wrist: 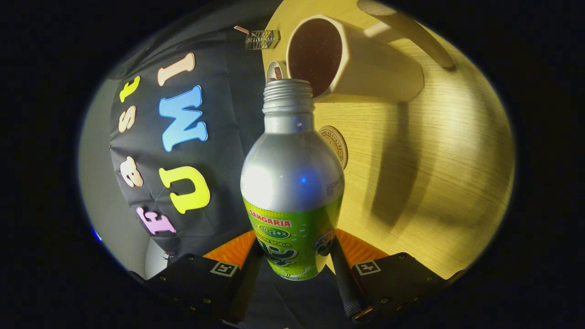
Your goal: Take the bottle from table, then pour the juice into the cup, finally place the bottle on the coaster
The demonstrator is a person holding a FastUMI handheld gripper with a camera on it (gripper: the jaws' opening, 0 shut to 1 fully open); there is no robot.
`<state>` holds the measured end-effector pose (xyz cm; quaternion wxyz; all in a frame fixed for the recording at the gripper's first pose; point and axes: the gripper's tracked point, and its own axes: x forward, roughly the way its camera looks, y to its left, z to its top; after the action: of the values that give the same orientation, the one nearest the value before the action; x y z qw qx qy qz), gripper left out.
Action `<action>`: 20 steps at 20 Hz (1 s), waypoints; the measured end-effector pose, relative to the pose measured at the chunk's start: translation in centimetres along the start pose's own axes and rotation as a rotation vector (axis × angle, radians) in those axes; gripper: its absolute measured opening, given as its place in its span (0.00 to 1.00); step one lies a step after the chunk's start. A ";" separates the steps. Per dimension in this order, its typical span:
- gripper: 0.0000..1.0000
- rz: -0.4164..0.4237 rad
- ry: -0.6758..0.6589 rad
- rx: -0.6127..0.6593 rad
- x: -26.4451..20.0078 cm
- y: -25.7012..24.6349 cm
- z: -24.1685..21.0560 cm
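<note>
While the view is rolled over, the wooden surface stands to the right and the booth wall to the left.
Tool: tool [295, 262] pinching the bottle, one finger pressed on each side of its lower body.
Bottle: bottle [292, 183] sits between the fingers and reaches ahead of them, silver on the shoulder and neck, green label around the lower part; the threaded mouth is open, with no cap on it.
Bottle mouth: it points at the cup's rim and overlaps that rim; whether the two touch cannot be told.
Cup: cup [361, 59] is a pale mug beyond the bottle, on the surface, its opening turned toward the camera and its inside dark; whether there is liquid in it cannot be told.
Coaster: coaster [336, 145] is a small round disc lying flat on the surface, just right of the bottle's neck and partly hidden behind the bottle, nearer than the cup.
Surface: surface [434, 183] is light wood grain, with broad shadows running across it below the cup.
Far things: a small wire rack [262, 39] stands at the surface's far edge, left of the cup; a small round thing [276, 71] shows just beside the cup's rim, too small to tell what it is.
</note>
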<state>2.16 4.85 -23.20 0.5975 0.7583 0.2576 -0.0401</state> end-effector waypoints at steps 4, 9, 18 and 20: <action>0.78 -0.002 0.002 0.036 0.0 -0.4 0.1; 0.78 -0.009 0.006 0.064 0.3 -0.2 0.0; 0.78 0.003 0.010 0.129 0.5 0.9 0.0; 0.77 0.006 0.008 0.145 0.4 1.1 0.0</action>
<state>2.95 4.82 -22.33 0.5401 0.8006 0.2539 -0.0538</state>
